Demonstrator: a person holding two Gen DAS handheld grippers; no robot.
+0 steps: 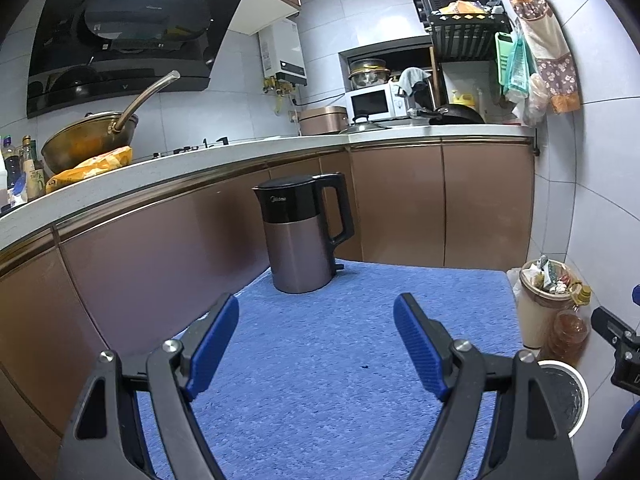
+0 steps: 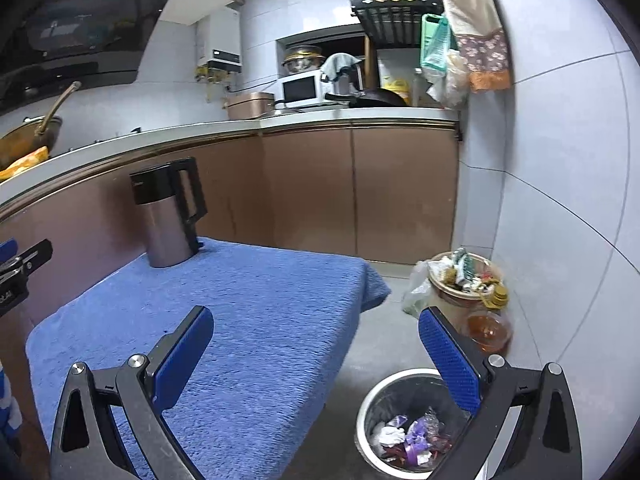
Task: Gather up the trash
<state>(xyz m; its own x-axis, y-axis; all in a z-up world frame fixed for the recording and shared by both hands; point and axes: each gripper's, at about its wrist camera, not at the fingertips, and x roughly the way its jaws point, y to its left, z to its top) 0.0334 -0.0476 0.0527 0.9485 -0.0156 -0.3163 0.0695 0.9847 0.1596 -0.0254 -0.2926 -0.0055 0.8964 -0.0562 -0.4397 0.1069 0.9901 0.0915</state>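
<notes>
Both jaws are wide apart and hold nothing. The left gripper [image 1: 316, 312] hangs over the blue cloth [image 1: 320, 360], and the right gripper [image 2: 316, 326] is over the cloth's edge and the floor. A kettle [image 1: 300, 232] stands at the far end of the cloth.

The trash [image 2: 408, 436], crumpled white, purple and red bits, lies inside the white bin [image 2: 366, 412] on the floor. One blue finger hides part of it, and the frame cuts off the bin's bottom. A second bin [image 2: 460, 300] by the wall is heaped full; its pieces are too small to tell apart. An oil bottle [image 2: 490, 330] stands just beside it.
</notes>
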